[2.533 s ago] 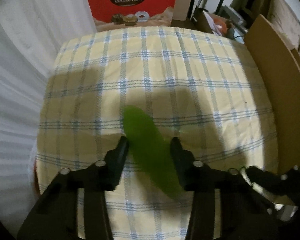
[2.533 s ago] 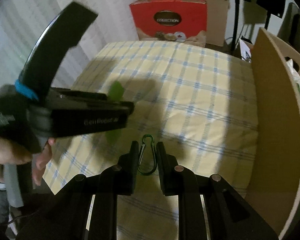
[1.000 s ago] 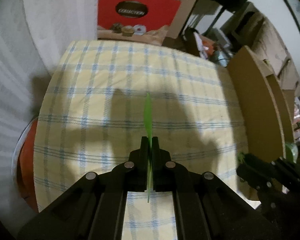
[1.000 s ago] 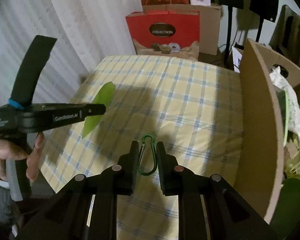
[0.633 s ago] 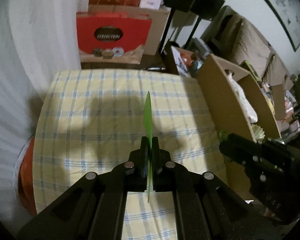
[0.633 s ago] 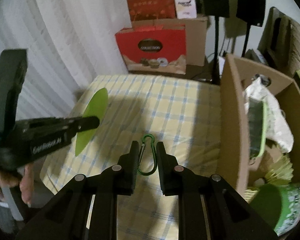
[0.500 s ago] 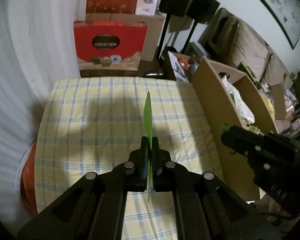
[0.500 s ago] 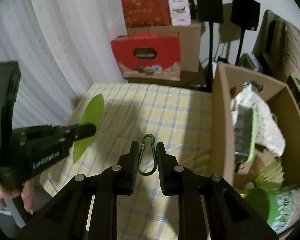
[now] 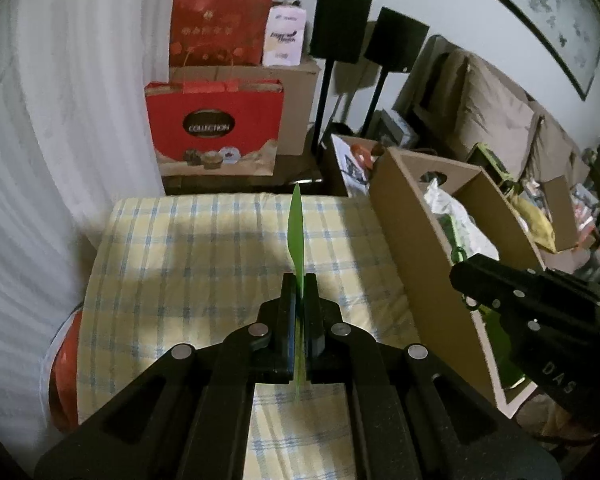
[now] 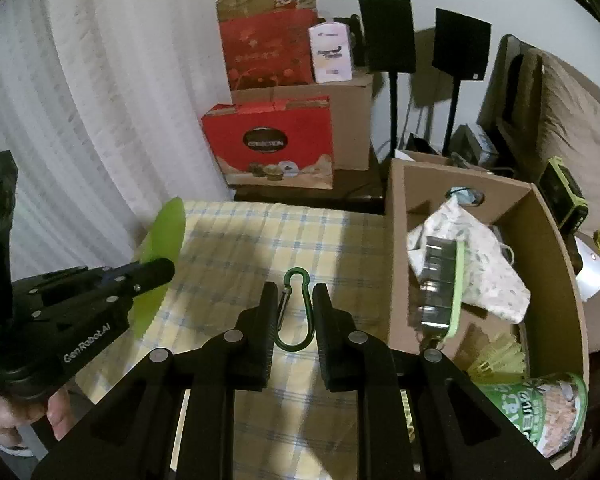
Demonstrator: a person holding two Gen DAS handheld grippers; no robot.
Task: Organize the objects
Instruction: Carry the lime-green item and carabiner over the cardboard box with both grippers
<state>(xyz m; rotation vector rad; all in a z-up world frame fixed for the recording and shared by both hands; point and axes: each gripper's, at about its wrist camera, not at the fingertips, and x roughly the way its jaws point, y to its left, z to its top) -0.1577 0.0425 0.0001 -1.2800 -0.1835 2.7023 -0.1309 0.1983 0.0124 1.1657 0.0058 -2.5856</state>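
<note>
My left gripper (image 9: 299, 280) is shut on a thin bright-green leaf-shaped piece (image 9: 296, 232), seen edge-on and sticking up past the fingertips. From the right wrist view the same green piece (image 10: 162, 248) shows its flat side, with the left gripper (image 10: 160, 270) at the left. My right gripper (image 10: 294, 292) is shut on a green carabiner (image 10: 295, 312), held high over the checked tablecloth (image 10: 236, 248). At the right stands an open cardboard box (image 10: 396, 240), also visible as the cardboard box (image 9: 412, 248) in the left wrist view. The right gripper (image 9: 464, 276) reaches in beside it.
The box holds a patterned cloth (image 10: 472, 252), a metal tin with a green rim (image 10: 440, 292), a yellow shuttlecock (image 10: 496, 356) and a green cup (image 10: 540, 412). Red gift bags (image 10: 272, 144) and boxes stand behind the table. A white curtain (image 10: 80, 100) hangs left. Speakers (image 10: 388, 36) stand behind.
Both grippers have risen with their objects, so the table looks smaller and lower. More of the open cardboard box and the room behind has come into view. Both grips are unchanged.
</note>
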